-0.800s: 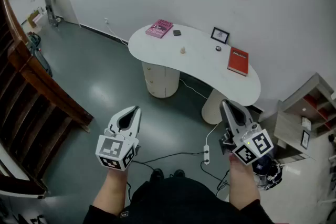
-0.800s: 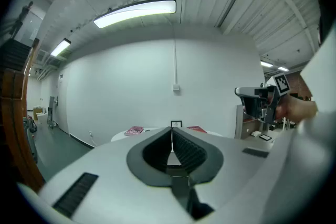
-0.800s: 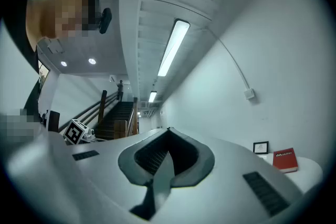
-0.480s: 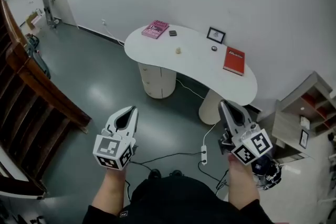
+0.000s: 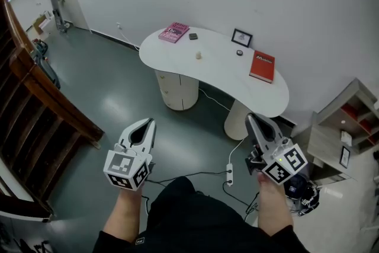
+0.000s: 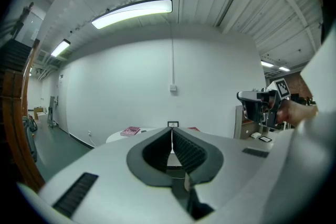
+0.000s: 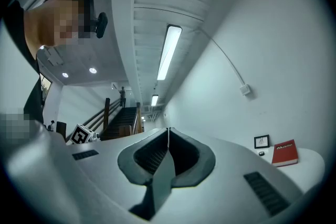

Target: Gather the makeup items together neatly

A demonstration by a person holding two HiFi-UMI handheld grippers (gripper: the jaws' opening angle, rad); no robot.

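Left gripper: jaws pressed together, nothing between them.
Right gripper: jaws pressed together, empty.
Counter: red book, pink book; titles unreadable.

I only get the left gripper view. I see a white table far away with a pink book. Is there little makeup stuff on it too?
Observer: The head view shows three small items on the white table: a dark one beside the pink book, a pale one mid-table, a dark round one near the red book.
Operator: Is my other hand-held gripper holding something?
Observer: No, the right hand-held gripper is shut and empty.
Operator: Anything on the floor?
Observer: A white power strip with cables lies ahead of your feet.
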